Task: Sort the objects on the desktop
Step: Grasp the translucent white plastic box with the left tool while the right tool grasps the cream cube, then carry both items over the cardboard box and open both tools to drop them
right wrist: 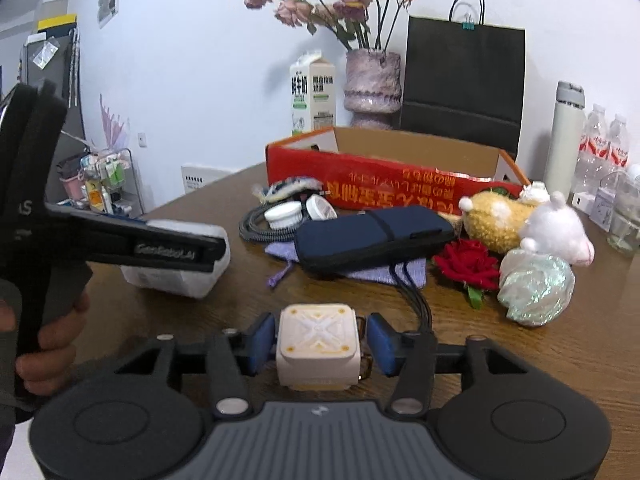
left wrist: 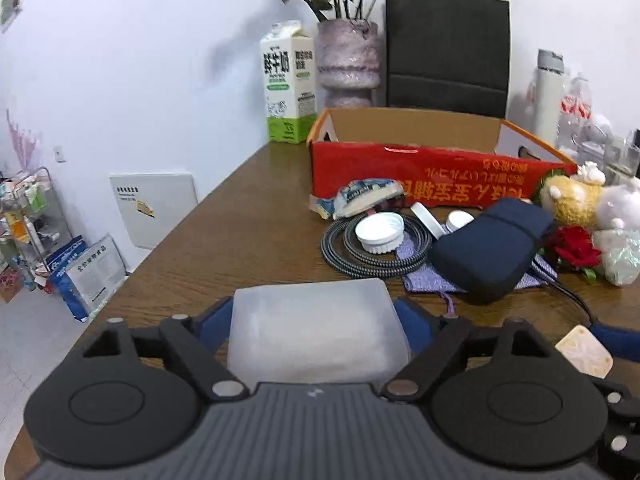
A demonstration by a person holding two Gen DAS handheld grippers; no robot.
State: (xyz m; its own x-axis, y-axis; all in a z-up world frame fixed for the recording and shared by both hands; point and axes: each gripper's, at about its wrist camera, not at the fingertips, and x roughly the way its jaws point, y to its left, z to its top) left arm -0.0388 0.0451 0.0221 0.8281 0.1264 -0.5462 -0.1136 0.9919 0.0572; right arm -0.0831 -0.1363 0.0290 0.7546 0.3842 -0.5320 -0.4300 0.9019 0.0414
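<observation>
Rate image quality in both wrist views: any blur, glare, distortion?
Left wrist: fisheye bends the table edge; the translucent box in the left gripper looks soft; lighting even. Right wrist: dark vignette corners, cream cube sharp, glints on the iridescent shell.

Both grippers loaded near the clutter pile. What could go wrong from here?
1. The right gripper is not closed on the cream square box: a gap shows beside the right pad, so lifting now may drop it.
2. The left gripper clamps a soft translucent white box; squeezing could deform it.
3. The red cardboard box sits behind the navy pouch and coiled cable; a low carry may snag them.
</observation>
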